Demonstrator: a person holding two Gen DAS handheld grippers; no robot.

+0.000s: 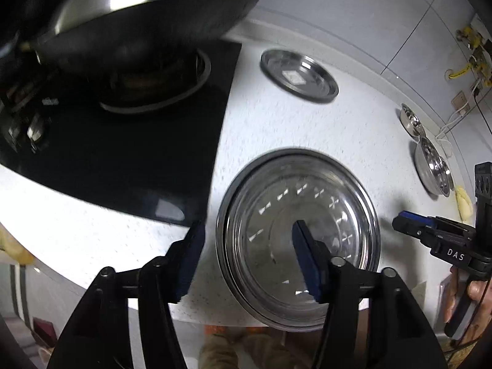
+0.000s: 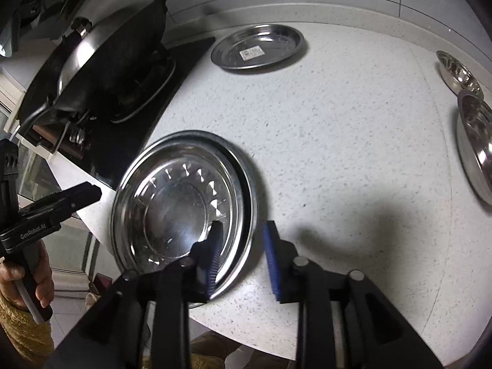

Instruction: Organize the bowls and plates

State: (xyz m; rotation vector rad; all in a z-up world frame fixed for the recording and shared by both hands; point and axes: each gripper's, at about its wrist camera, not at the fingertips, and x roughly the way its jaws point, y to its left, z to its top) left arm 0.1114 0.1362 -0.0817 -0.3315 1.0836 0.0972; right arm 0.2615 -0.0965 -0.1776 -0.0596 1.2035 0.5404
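A steel plate with a patterned rim [image 1: 276,190] [image 2: 172,203] lies nested on another plate at the front edge of the white counter [image 2: 338,153]. My left gripper [image 1: 248,224] is open and straddles the stack's left rim, one finger over the counter, the other over the plate's inside. My right gripper [image 2: 243,223] is open astride the right rim, its pads clear of the metal. Each gripper also shows from the side in the other view, the right gripper [image 1: 402,220] and the left gripper [image 2: 92,190].
A single steel plate with a sticker [image 1: 299,75] [image 2: 258,46] sits at the back of the counter. Two steel bowls [image 1: 433,169] [image 2: 475,141] stand at the far right. A lidded wok [image 1: 138,15] [image 2: 101,61] rests on the black stove [image 1: 138,153] to the left.
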